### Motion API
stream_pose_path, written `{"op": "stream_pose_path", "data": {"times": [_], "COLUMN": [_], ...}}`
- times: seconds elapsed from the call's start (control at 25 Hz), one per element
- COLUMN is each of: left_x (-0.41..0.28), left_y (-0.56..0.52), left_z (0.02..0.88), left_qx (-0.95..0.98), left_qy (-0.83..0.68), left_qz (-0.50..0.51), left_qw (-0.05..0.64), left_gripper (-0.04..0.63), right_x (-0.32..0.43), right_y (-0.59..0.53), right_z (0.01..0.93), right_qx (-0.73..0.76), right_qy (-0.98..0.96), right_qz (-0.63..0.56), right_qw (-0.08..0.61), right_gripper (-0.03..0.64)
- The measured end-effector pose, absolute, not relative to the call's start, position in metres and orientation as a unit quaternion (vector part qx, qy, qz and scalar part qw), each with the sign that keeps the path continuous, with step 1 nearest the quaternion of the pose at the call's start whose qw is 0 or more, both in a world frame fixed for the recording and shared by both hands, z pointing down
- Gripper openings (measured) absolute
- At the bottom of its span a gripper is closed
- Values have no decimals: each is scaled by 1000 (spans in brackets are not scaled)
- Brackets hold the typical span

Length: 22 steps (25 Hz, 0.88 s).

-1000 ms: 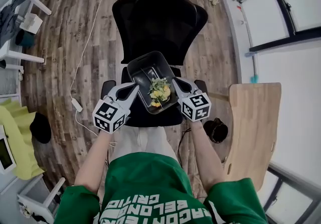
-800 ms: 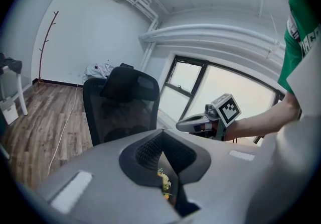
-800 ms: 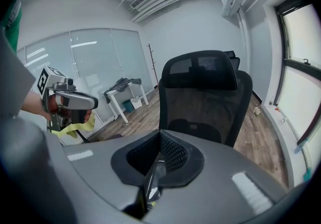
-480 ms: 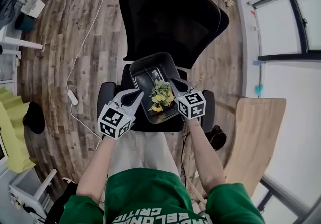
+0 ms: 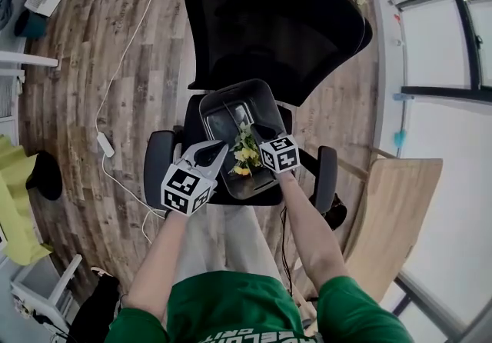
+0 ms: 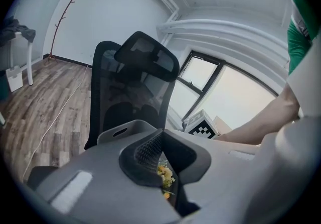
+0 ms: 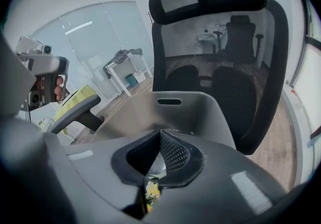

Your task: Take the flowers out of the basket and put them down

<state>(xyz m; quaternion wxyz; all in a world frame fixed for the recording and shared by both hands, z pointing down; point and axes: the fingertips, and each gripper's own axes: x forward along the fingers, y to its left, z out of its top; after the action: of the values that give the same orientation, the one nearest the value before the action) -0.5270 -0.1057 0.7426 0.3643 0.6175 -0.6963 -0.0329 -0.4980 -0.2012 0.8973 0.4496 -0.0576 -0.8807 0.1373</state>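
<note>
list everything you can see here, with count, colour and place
office chair: one, black, centre of the wood floor
basket: one, grey, on the chair seat
flowers: one bunch, yellow and green, inside the basket
cable: one, white, on the floor left of the chair
board: one, light wood, right of the chair
left gripper: one, grey, jaws together, at the basket's left side
right gripper: one, grey, jaws together, over the flowers

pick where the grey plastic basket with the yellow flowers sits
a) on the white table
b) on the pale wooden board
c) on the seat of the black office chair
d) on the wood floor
c: the grey plastic basket rests on the seat of the black mesh office chair, with the small bunch of yellow and green flowers inside it.
</note>
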Motion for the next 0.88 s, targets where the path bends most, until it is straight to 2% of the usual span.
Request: {"op": "stream_pose_path", "data": {"times": [0.56,0.64,0.88], "left_x": [-539,-538,-524], "left_y": [-124,-127,-135], "left_z": [833,841,857], "left_qx": [565,563,575], "left_qy": [-699,-697,-675], "left_qz": [-21,-25,-32], "left_qw": [439,445,461], "left_gripper": [18,18,18], "right_x": [-483,-479,-471], "right_y": [-199,-196,-190], "right_z": [1004,1017,1052], "right_qx": [-48,-53,-58], "right_qy": [-828,-821,-804], "right_qz": [165,167,163], "right_qw": [534,544,569], "right_gripper": [8,59,121]}}
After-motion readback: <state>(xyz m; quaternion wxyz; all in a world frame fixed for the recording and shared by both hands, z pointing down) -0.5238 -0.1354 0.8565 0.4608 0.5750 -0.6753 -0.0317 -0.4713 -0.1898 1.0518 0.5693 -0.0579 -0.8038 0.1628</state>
